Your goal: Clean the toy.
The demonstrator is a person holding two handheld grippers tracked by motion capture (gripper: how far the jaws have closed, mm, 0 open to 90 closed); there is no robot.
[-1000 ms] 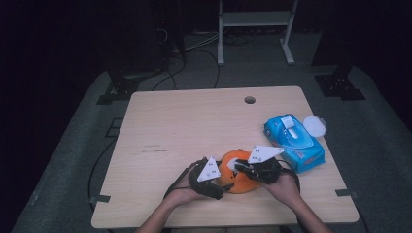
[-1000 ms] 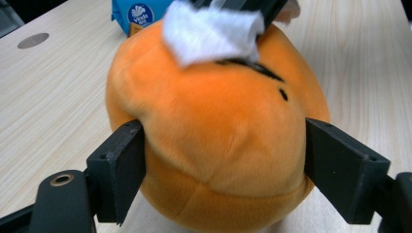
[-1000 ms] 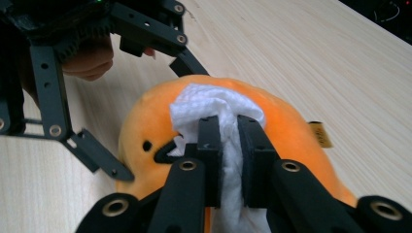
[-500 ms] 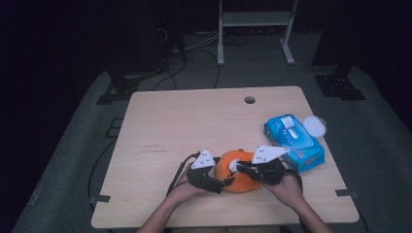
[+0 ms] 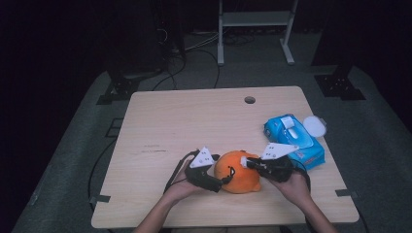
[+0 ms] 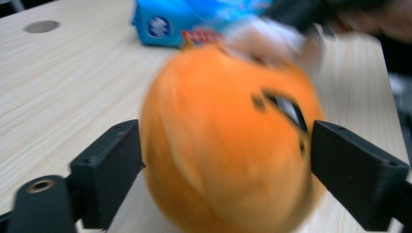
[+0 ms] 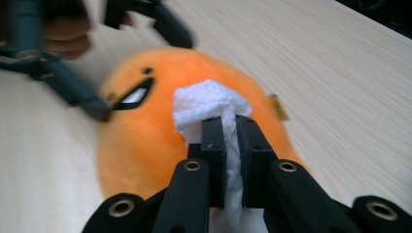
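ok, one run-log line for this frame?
left gripper: jaws just opening, astride orange plush toy | right gripper: shut on white wipe, pressed on toy | blue wipes pack: beside, on table

Not much to read here, honestly. The only thing with print on it is the blue pack of wipes [image 6: 194, 22] at the far side of the table. In the left gripper view its side has a round white-and-blue logo on the left and a strip of red lettering next to it, but both are too blurred to make out, so I can't give a brand. From the high view the pack [image 5: 294, 140] is too small, with just a white flap on top and nothing legible. No readable numbers or signs anywhere else.
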